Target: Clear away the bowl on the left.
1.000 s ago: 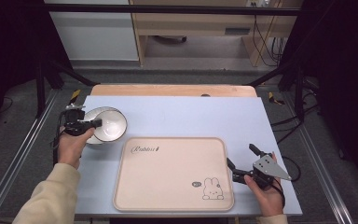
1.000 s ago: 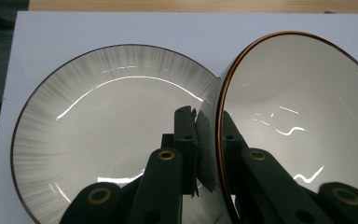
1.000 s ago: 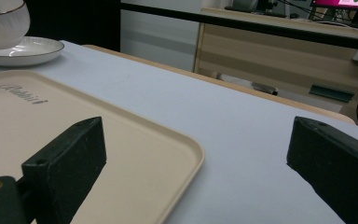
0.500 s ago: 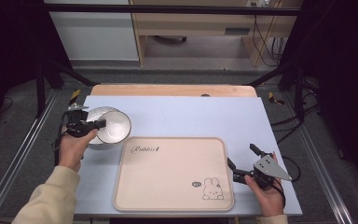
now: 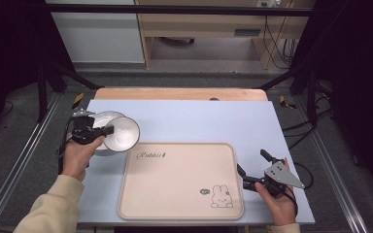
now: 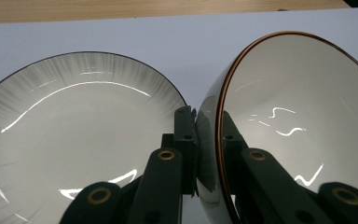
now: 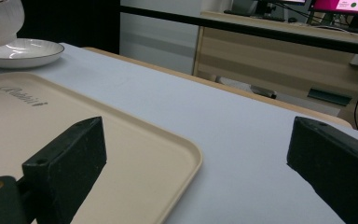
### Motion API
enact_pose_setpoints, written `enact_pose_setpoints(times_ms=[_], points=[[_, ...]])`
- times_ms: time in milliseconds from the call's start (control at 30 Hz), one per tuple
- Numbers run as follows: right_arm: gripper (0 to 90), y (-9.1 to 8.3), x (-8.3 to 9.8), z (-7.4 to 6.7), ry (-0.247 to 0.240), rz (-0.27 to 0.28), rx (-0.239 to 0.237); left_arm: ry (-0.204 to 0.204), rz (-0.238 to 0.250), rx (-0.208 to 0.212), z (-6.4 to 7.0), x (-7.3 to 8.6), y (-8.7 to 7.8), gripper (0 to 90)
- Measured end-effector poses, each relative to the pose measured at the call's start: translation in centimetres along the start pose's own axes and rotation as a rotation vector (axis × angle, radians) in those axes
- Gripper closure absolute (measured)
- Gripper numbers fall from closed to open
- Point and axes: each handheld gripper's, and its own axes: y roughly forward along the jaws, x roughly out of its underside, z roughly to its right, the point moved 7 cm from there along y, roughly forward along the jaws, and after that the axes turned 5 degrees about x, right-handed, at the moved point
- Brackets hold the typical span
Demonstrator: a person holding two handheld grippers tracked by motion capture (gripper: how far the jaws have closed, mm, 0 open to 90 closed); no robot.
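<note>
Bowl (image 5: 121,133) rim pinched in left tongs (image 5: 108,130) over plate (image 5: 98,120), right tongs (image 5: 253,163) wide open, empty, beside tray (image 5: 175,204) edge.

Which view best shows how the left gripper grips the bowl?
The left gripper view: the fingers clamp the bowl at its rim. The high view shows it lifted beside the plate; the right gripper view catches its underside.

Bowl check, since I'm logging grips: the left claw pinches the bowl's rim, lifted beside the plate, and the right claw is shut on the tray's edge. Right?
Not quite. The right claw is open, holding nothing, its jaws wide apart by the tray corner, as the right gripper view shows. The left claw does pinch the bowl rim beside the plate.
</note>
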Motion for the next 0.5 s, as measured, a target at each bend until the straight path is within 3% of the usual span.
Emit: enact_pose_setpoints(times_ms=[500], points=[[4.7,0.0,0.0,0.0,0.000,0.002,0.000,0.036,0.007,0.063,2.9,-0.2,0.0,82.7]])
